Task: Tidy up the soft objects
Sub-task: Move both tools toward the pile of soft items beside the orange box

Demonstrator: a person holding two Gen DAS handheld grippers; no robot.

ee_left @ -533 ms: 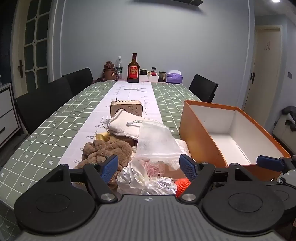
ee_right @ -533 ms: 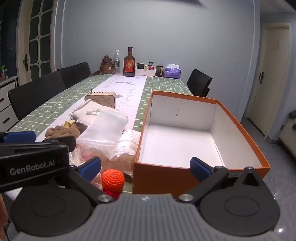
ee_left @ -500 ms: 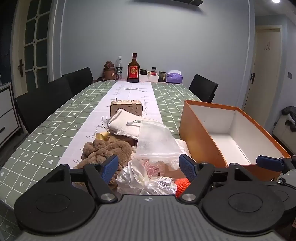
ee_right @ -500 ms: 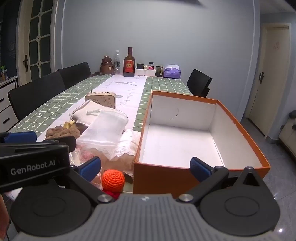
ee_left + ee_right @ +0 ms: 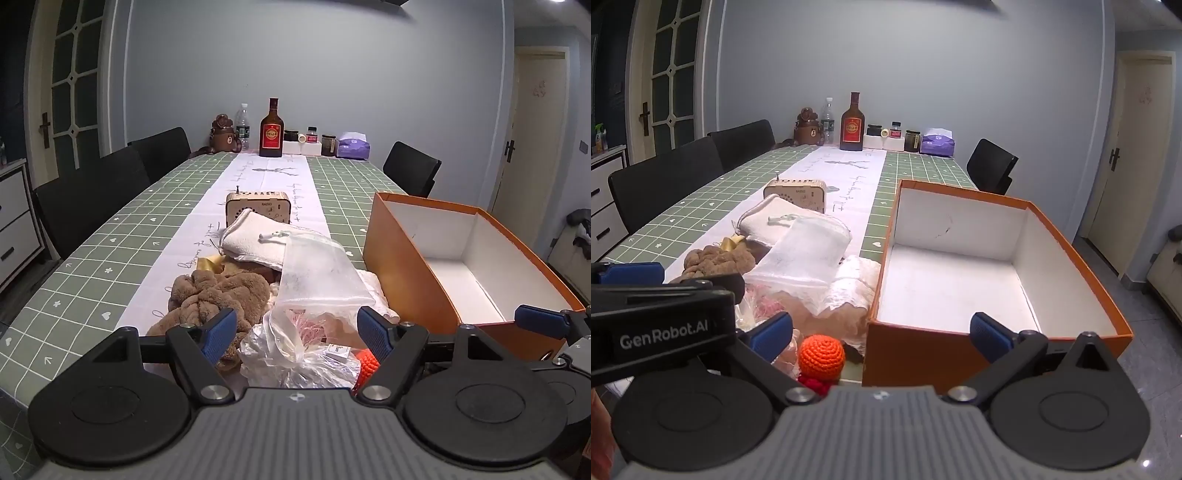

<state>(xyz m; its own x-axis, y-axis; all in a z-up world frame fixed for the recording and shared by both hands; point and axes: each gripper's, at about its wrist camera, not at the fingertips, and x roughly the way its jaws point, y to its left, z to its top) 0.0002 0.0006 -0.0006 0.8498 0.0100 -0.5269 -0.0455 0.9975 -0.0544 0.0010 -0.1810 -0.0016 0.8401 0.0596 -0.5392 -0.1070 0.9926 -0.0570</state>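
We face a long table under a green checked cloth with a white runner down its middle, and the near end is where our work lies. The largest thing on it is the open orange cardboard box with a white inside; it stands empty at the right edge of the table, touching the heap, which we judge makes it the bin for the soft things.

Next comes the heap itself, piled just left of the box: a cream drawstring cloth pouch furthest back, a sheer white mesh bag lying over it and over white lace fabric, a brown plush toy on the left, and a crinkled clear plastic bag nearest us. A small wooden radio stands behind the heap; being hard, it probably stays put.

Smaller again, our left gripper has its blue pads spread wide over the plastic bag, pinching nothing. Our right gripper is spread fully too, empty, straddling the box's near corner.

Smallest is the orange crocheted ball, at the table edge beside the box, an easy first pick.
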